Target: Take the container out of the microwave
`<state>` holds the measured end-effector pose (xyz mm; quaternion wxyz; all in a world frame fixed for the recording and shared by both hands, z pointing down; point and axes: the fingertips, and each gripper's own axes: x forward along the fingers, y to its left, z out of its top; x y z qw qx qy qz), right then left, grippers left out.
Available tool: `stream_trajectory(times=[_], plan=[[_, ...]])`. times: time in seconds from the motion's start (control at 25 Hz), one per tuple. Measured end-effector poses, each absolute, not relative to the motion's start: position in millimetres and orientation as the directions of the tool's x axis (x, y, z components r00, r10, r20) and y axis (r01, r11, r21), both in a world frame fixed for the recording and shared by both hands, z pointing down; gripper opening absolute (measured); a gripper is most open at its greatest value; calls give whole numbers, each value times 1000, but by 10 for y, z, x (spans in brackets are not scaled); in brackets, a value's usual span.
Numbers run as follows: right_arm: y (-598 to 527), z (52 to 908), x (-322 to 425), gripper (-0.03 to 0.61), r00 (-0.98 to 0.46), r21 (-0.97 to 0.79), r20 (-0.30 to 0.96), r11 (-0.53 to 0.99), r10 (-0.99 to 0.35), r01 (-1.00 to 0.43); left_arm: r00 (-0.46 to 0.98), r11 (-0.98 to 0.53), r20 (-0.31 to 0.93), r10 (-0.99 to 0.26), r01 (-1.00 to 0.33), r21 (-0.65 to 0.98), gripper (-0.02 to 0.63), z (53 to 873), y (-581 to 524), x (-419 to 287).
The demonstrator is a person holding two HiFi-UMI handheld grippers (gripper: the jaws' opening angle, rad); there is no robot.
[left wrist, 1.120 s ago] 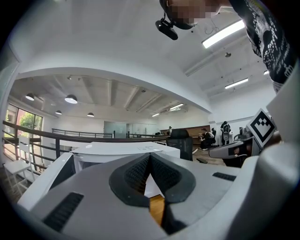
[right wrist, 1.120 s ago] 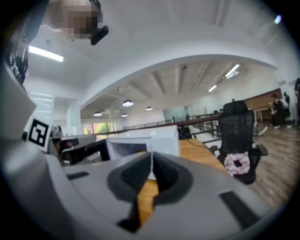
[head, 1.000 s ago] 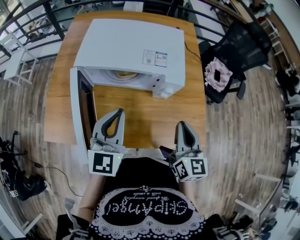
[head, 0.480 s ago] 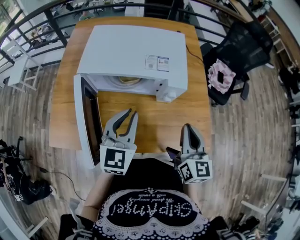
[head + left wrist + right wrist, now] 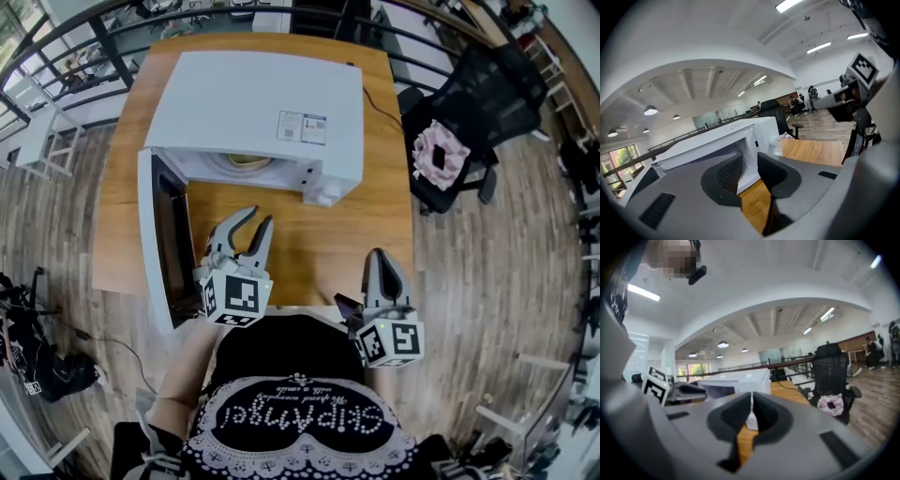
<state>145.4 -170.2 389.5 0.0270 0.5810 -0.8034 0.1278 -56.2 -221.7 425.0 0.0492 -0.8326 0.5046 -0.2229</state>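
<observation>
The white microwave (image 5: 258, 103) stands on the wooden table (image 5: 366, 216) with its door (image 5: 157, 239) swung open to the left. Inside, only the beige rim of the container (image 5: 246, 161) shows on the turntable. My left gripper (image 5: 260, 216) hovers over the table just in front of the opening. It is open, its jaws have just been opening, and nothing is between them. In the left gripper view its jaws (image 5: 750, 157) frame the microwave's (image 5: 717, 140) front corner. My right gripper (image 5: 378, 254) is shut and empty near the table's front right edge, and shows shut in its own view (image 5: 751, 399).
A black office chair (image 5: 464, 103) with a pink cushion (image 5: 436, 152) stands right of the table. A black railing (image 5: 75, 37) runs behind and to the left. The open door takes up the table's left front part. A cable (image 5: 382, 103) lies right of the microwave.
My left gripper's jaws have gone from shut to open, and it has rolled and moved forward toward the microwave's opening. The right gripper has shifted only slightly and stays shut.
</observation>
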Motion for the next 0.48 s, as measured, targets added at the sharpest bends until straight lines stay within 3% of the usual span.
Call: stream_trajectory(times=[0.48], plan=[[-1740, 3919, 1645, 35, -306, -189, 181, 272, -935, -944, 319, -504, 430, -845, -746, -435, 160, 4636, -2674, -659]])
